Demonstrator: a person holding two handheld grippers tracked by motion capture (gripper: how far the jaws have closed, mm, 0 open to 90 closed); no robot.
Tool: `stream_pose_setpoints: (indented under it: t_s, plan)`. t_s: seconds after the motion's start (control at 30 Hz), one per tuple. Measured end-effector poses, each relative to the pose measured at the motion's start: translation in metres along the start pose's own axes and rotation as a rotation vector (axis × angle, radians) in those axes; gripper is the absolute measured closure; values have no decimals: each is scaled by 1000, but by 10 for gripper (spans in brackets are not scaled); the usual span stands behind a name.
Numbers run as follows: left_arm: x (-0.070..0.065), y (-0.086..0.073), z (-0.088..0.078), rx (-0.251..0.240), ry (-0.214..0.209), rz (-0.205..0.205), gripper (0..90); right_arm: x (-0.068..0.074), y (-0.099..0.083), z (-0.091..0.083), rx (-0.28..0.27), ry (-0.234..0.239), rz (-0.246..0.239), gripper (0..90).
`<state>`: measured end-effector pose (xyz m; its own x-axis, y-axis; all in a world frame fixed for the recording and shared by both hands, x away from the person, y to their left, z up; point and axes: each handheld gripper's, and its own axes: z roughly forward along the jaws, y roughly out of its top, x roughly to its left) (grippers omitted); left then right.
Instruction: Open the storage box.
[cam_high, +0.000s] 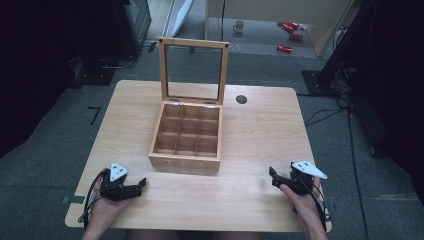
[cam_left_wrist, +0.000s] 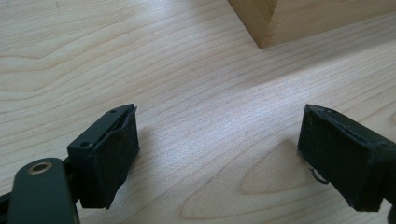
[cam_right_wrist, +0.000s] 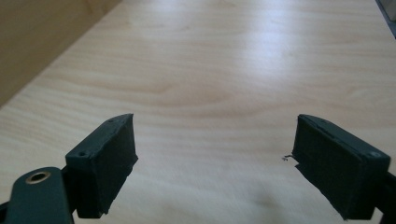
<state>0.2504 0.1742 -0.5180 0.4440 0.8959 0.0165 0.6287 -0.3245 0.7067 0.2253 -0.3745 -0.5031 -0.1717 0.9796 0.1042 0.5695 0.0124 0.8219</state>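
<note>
A wooden tea box (cam_high: 186, 135) stands open at the middle of the table (cam_high: 260, 135). Its glass-paned lid (cam_high: 193, 70) is upright and its compartments look empty. My left gripper (cam_high: 141, 184) rests low near the front left edge, pointing right toward the box's front. In the left gripper view its jaws (cam_left_wrist: 217, 135) stand wide open over bare wood, with a box corner (cam_left_wrist: 299, 18) ahead. My right gripper (cam_high: 274, 176) is at the front right, open, nothing between its jaws (cam_right_wrist: 215, 135). The box's side (cam_right_wrist: 37, 37) shows at the left of the right gripper view.
A small black round mark (cam_high: 241, 99) lies on the table behind the box, to its right. On the floor beyond are a mug (cam_high: 239, 26), red objects (cam_high: 289, 30) and, to the right, cables (cam_high: 345, 100).
</note>
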Motion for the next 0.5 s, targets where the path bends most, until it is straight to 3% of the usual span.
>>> stream_pose_setpoints:
  t_s: [0.3,0.43,0.5]
  plan:
    - [0,0,0,0,-2,2,127,-20,-34,-23,94,-104,-42,133]
    - [0,0,0,0,-4,3,128,-31,-42,-30,132,-115,2,132]
    - [0,0,0,0,-4,4,129,-35,-44,-32,144,-120,1,127]
